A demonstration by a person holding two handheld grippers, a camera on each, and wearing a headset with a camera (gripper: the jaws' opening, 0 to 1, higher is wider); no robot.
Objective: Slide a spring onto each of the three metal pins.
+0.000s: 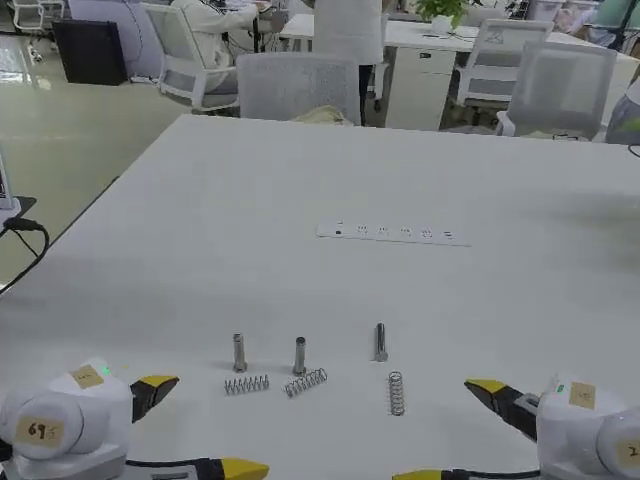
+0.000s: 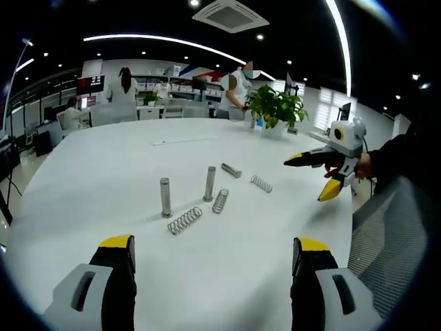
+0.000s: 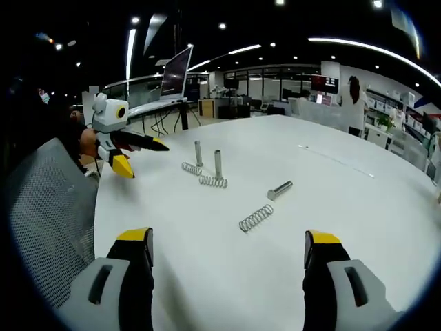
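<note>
- White table [image 1: 300,180]: all the small parts sit on it, close to the near edge.
- The left pin [image 1: 239,352] is shiny metal and stands up straight.
- The middle pin [image 1: 299,355] stands up straight too, a little way to its right.
- The right pin [image 1: 380,342] lies flat on its side; both gripper views show this.
- The left spring [image 1: 246,384] lies on the table just in front of the left pin.
- The middle spring [image 1: 305,382] lies just in front of the middle pin, a bit slanted.
- The right spring [image 1: 396,392] lies just in front of the right pin and points toward the person.
- All three springs lie loose on the table. Not one is on a pin yet.
- The left gripper [image 1: 200,428] hangs over the near left corner, well apart from the parts. Its yellow-tipped jaws are spread wide and hold no part.
- The right gripper [image 1: 452,432] hangs over the near right corner. Its jaws are spread wide too and hold no part.
- A long white power strip [image 1: 392,233] lies farther back on the table.
- A grey chair [image 1: 297,88] stands behind the far edge.
</note>
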